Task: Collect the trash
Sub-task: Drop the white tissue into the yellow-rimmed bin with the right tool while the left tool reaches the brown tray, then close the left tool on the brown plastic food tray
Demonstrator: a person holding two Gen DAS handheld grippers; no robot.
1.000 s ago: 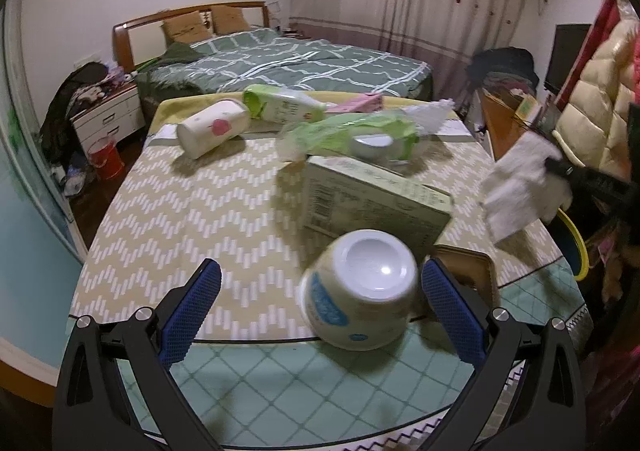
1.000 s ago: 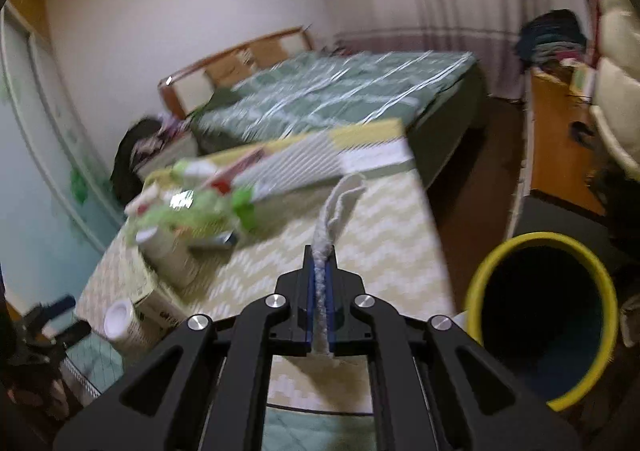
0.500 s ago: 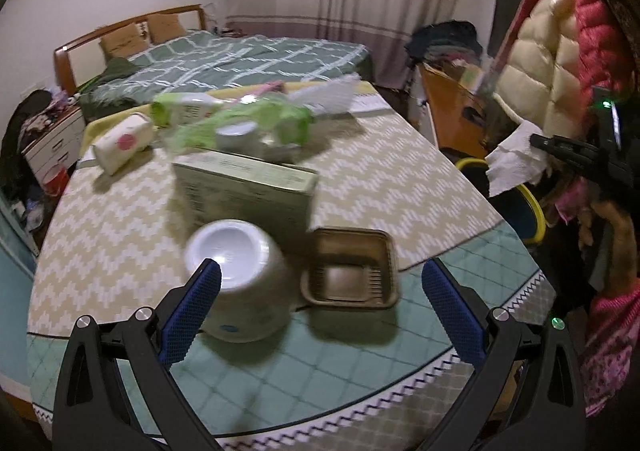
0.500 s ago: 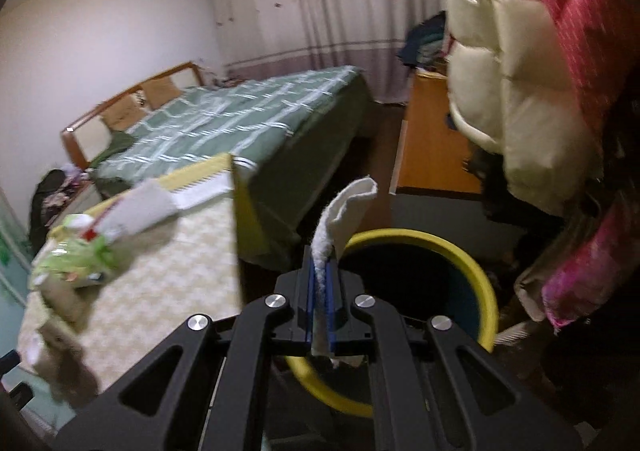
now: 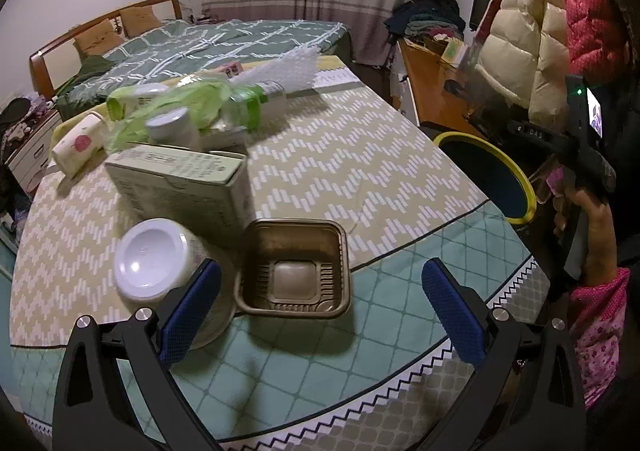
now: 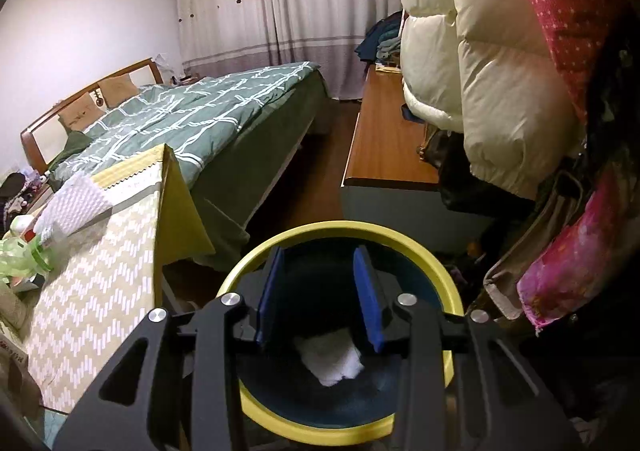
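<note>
My right gripper (image 6: 320,293) is open above the yellow-rimmed bin (image 6: 440,275), and a white tissue (image 6: 332,359) lies inside the bin below it. The bin (image 5: 516,171) also shows in the left wrist view beside the table. My left gripper (image 5: 320,307) is open and empty, low over the table's near edge, straddling a brown plastic tray (image 5: 294,269). An overturned white cup (image 5: 154,261) touches the left fingertip. Behind stand a cardboard box (image 5: 180,187), a green plastic bag (image 5: 192,107) with bottles, and a white mug (image 5: 78,141).
The table (image 5: 360,171) has a chevron cloth. A bed (image 6: 192,119) lies behind it. A wooden desk (image 6: 380,139) and hanging padded coats (image 6: 500,71) crowd the right side, close to the bin.
My right gripper swung from over the table to over the bin, opened and dropped the tissue in. My left gripper moved right and forward, from the cup to the brown tray.
</note>
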